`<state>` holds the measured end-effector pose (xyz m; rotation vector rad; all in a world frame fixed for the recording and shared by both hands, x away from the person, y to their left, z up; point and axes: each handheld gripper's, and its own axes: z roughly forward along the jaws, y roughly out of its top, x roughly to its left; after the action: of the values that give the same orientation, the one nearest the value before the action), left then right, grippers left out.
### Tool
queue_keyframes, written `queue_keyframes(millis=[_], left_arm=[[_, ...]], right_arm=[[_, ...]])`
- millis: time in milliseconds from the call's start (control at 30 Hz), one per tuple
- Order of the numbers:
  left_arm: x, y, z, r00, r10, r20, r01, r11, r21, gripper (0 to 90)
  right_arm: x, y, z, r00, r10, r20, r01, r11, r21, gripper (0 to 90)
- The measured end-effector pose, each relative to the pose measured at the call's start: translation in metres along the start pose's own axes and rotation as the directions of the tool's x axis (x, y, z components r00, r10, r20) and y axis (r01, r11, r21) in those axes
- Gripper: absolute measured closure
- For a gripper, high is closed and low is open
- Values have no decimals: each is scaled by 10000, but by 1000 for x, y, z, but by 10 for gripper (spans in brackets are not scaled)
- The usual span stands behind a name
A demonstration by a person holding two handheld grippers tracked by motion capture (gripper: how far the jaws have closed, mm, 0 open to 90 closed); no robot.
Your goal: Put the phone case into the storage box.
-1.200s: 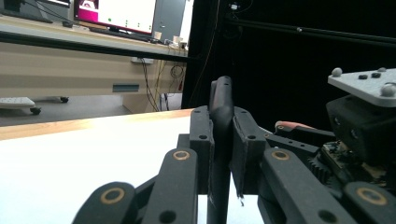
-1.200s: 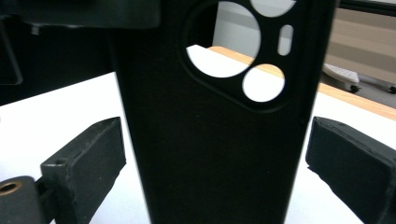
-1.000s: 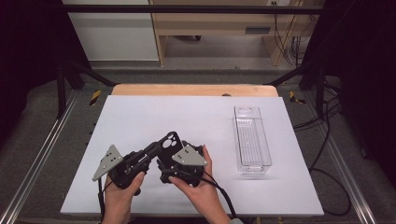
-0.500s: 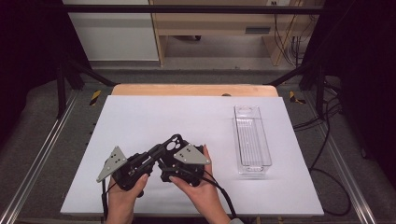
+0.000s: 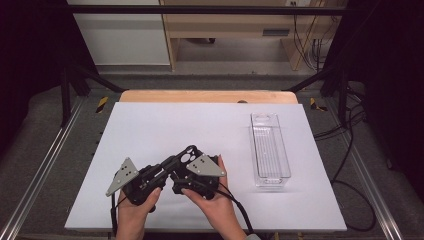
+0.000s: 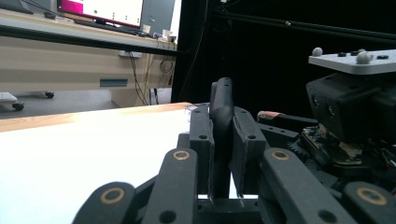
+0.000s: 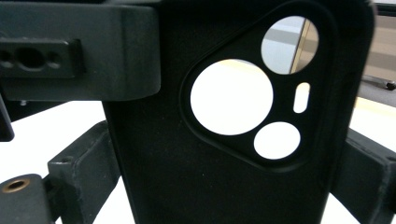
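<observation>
A black phone case is held between the two tongs above the near edge of the white counter, just in front of the person's hands. The left tongs are clamped together on it: in the left gripper view the case stands edge-on between the two pads, a thin dark slab rising upright out of the grip. The right tongs lie against the case from the other side; in the right gripper view its back fills the frame with the camera cut-out toward the top, and a dark jaw sits at each long edge, so they appear closed across its width, though the contact itself is hard to make out.

The relation that matters for the next move is this: the case's long axis runs away from the person, cut-out end farthest, and the clear plastic tray lies well apart to the right, its own long axis also running away from the person. The right hand is the nearer to that tray; the left hand is farther.

Counted: one phone case, one clear tray, two tongs, two hands, one counter.
</observation>
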<state>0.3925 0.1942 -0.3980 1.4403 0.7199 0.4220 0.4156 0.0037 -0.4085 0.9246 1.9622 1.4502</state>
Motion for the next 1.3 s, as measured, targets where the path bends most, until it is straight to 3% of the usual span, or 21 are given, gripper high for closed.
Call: queue_keyframes(millis=[567,667,767,933,1033,1100,1133,1167,1233,1267,1300], left_arm=[[0,-1,2,9997,-216,89,216,9997,86,794],[2,-2,1,9993,-382,44,382,9993,8,773],[2,2,0,9997,-247,55,248,9996,-102,768],[9,5,-5,9992,-192,-344,184,9995,-254,721],[18,5,-8,9961,-181,-858,162,9996,-228,643],[22,4,-8,9946,-301,-991,295,9995,-75,606],[24,3,-8,9931,-410,-1102,413,9991,8,535],[30,0,-9,9876,-502,-1488,516,9987,58,456],[32,-1,-9,9853,-406,-1659,435,9990,143,434],[34,-2,-10,9817,-205,-1892,263,9993,283,352],[37,-3,-10,9718,245,-2344,-126,9986,518,320]], right_arm=[[-2,0,-1,10000,65,-3,-65,9995,311,127],[-4,-1,0,9997,245,3,-245,9988,431,130],[-10,-4,1,9984,542,168,-552,9965,628,131],[-19,-7,1,9955,858,407,-884,9938,675,131],[-23,-8,0,9938,966,557,-999,9931,608,131],[-24,-8,0,9939,931,584,-966,9935,610,131],[-26,-8,-1,9935,953,630,-990,9934,587,131],[-28,-8,-2,9925,982,725,-1025,9930,581,132],[-30,-8,-2,9920,1010,759,-1054,9928,562,132],[-33,-8,-4,9908,1061,839,-1109,9924,542,132],[-35,-8,-4,9900,1090,901,-1141,9921,528,132]])
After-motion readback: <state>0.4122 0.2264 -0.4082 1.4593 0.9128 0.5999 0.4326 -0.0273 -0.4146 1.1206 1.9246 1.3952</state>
